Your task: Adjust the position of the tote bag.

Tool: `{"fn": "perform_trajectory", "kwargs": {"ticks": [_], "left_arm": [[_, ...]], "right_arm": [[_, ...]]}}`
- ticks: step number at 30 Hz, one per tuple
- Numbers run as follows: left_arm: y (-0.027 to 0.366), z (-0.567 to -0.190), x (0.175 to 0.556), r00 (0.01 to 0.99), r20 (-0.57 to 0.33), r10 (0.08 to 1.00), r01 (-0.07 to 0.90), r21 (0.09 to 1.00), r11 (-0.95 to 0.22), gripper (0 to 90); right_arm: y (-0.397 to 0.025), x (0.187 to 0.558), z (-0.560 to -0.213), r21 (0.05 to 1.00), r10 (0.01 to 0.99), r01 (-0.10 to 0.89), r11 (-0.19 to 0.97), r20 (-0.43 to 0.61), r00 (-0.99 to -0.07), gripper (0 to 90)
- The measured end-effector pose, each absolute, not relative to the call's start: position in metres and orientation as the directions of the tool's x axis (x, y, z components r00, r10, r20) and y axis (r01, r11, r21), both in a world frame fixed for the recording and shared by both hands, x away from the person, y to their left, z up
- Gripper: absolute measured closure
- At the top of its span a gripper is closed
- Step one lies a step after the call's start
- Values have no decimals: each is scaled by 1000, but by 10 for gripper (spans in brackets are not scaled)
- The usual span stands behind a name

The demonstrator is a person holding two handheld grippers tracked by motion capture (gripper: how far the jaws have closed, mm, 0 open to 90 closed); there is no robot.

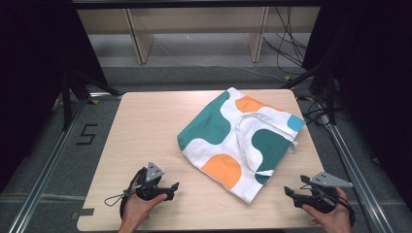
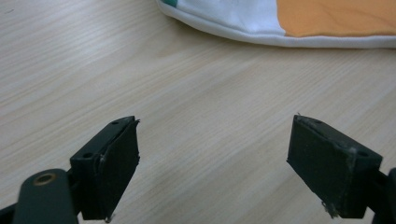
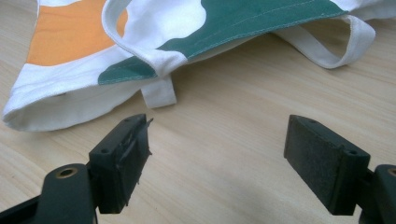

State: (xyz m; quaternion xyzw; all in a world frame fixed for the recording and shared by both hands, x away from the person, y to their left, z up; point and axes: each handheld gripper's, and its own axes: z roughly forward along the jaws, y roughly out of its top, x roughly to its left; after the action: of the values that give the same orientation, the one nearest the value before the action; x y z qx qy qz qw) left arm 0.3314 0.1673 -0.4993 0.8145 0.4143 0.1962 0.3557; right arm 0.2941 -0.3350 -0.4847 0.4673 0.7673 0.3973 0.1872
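The bench [image 1: 145, 145] is a pale wood-grain top with rounded corners, and it is the landmark here: everything else sits on it or hovers over its near edge.

A tote bag [image 1: 243, 141] lies flat on the right half of the bench, turned at an angle so that one corner points toward the near edge. Its cloth is white with teal and orange blobs and one small blue patch near the far right edge of the bench. Two white handles [image 1: 252, 131] go with it: one lies looped across the bag's top face, the other pokes out from its right side onto the bench. In the right gripper view the bag's [image 3: 140, 42] hem and a short white strap end [image 3: 159, 93] rest on the wood just beyond the tongs.

The left tongs [image 1: 167, 187] sit above the near left part of the bench, held in a hand [image 1: 138, 208], close to the bag's near corner but apart from it. In the left gripper view the left tongs [image 2: 215, 154] stand wide with bare wood between them.

The right tongs [image 1: 291, 194] hover near the near right corner of the bench, just beside the bag's lower edge, not touching. They [image 3: 217, 154] also stand wide, holding nothing.
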Motion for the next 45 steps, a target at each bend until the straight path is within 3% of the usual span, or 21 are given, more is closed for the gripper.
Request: {"fn": "perform_trajectory", "kwargs": {"ticks": [2,17,18,21,28,36,45], "left_arm": [[166,-499,332,568,17,823,538,749,-387,164],[164,-498,333,554,3,833,535,765,-358,173],[168,-496,333,574,35,818,538,737,-409,173],[168,-497,334,579,21,815,534,746,-398,172],[168,-498,334,571,7,821,543,747,-384,172],[168,-497,334,579,9,815,545,739,-396,174],[169,-497,334,593,32,804,528,739,-419,173]], "right_arm": [[-337,296,-485,795,854,536,283,45,-518,233],[-316,295,-479,807,818,512,295,64,-572,232],[-313,295,-478,811,813,504,298,62,-580,233],[-306,297,-477,808,801,498,315,56,-596,234],[-292,304,-473,818,770,433,378,-19,-637,264],[-279,325,-475,811,742,374,451,-108,-661,329],[-263,346,-482,737,676,352,577,-189,-713,561]]}}
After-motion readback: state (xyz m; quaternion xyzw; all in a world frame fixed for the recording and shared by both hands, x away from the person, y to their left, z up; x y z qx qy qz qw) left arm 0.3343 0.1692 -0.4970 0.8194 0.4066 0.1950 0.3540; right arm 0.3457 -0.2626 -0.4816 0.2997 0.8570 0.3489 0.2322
